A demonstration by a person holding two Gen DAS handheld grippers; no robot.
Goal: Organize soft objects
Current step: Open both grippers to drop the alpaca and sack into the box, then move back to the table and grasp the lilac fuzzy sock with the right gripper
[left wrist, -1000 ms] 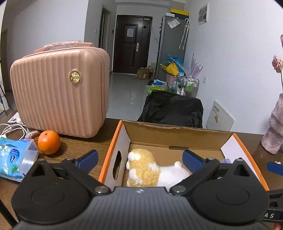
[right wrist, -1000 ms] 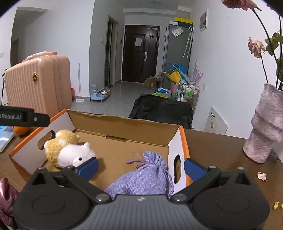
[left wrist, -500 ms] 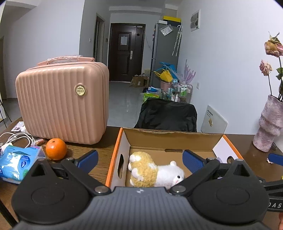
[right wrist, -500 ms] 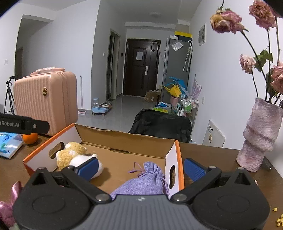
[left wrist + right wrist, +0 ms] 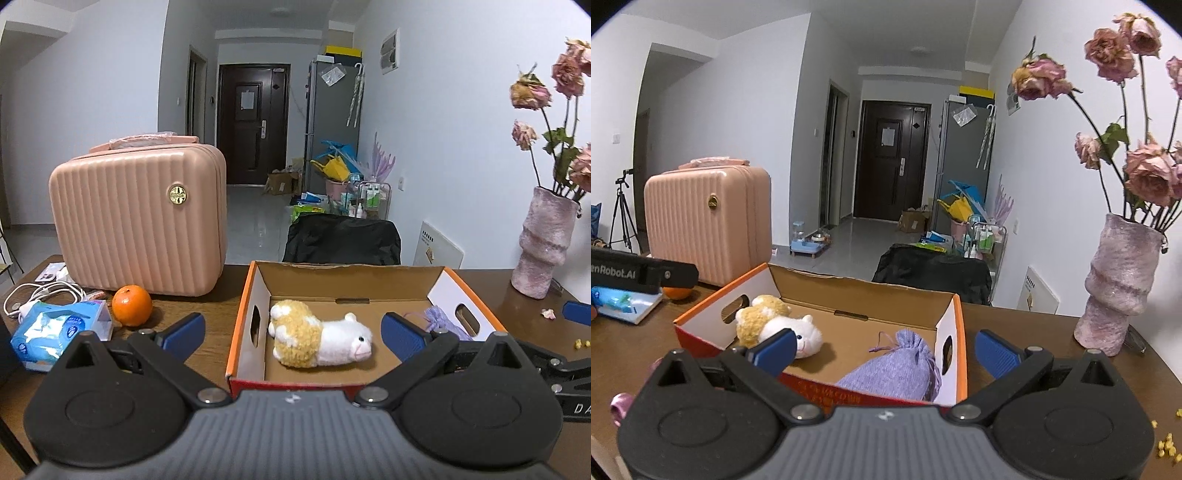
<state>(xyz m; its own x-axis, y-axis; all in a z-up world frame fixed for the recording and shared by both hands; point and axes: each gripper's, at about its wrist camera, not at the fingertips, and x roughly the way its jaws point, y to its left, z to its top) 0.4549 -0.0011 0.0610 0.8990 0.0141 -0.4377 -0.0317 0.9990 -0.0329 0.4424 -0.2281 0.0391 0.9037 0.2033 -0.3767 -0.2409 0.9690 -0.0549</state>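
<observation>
An open cardboard box with orange rims sits on the brown table. In it lies a yellow-and-white plush animal at the left and a lilac drawstring pouch at the right; both also show in the other views, plush and pouch. My left gripper is open and empty, held back above the box's near edge. My right gripper is open and empty, above the near right of the box. A pink satin thing peeks in at the right view's lower left.
A pink ribbed case stands at the back left, with an orange, a blue tissue pack and a white cable before it. A pink vase with dried roses stands right. Petal crumbs lie near it.
Both grippers have drawn back and up from the box, so more of it shows. The plush and the pouch have stayed in the box.
</observation>
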